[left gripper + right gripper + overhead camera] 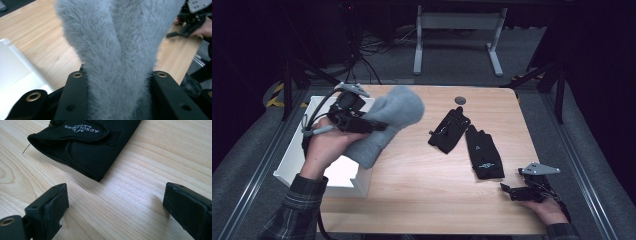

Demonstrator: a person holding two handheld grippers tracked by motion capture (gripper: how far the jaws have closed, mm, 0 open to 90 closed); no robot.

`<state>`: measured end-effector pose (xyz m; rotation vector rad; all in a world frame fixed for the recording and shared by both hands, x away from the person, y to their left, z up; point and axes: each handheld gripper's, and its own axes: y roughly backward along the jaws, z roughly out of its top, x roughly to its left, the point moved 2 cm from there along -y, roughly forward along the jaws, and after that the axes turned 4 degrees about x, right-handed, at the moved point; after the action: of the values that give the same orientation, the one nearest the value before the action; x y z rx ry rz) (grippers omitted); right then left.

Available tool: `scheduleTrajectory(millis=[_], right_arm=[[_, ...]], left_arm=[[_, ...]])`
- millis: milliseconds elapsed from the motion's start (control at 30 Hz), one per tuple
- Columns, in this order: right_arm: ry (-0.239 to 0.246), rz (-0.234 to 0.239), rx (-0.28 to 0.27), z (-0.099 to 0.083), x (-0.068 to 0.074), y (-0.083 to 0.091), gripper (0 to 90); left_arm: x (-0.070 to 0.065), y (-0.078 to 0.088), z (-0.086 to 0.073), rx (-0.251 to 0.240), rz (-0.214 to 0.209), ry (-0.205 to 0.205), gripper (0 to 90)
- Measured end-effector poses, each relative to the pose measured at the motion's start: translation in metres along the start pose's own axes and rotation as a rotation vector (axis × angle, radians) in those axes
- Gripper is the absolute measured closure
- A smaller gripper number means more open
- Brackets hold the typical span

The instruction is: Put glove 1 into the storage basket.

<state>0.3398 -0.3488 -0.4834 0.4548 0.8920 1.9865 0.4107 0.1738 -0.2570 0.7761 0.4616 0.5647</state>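
A fluffy grey mitten [389, 120] hangs above the table's left side, and my left gripper [379, 127] is shut on it. In the left gripper view the grey mitten [117, 55] is pinched between the two black jaws. Two black gloves lie on the wooden table [422, 195]: one [449, 130] near the middle, the other [483, 152] to its right. My right gripper [504, 189] rests low at the table's front right, open with nothing between its jaws. In the right gripper view, my right gripper [115, 202] faces the cuff of a black glove [87, 147].
A white open box [319, 155] stands at the table's left edge, under my left hand. A small dark round disc [460, 100] sits near the table's far edge. Beyond the table are desk legs and cables on a grey floor.
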Motion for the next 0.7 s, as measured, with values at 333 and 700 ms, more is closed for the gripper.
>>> scheduleTrajectory(millis=[333, 700], right_arm=[[0.0, 0.0, 0.0, 0.0, 0.0, 0.0, 6.8], [-0.001, -0.002, 0.0, 0.0, 0.0, 0.0, 6.7]], left_arm=[[0.048, 0.021, -0.042, -0.039, 0.045, 0.153, 64.9], [0.094, 0.004, -0.084, 0.001, 0.09, 0.318, 64.9]])
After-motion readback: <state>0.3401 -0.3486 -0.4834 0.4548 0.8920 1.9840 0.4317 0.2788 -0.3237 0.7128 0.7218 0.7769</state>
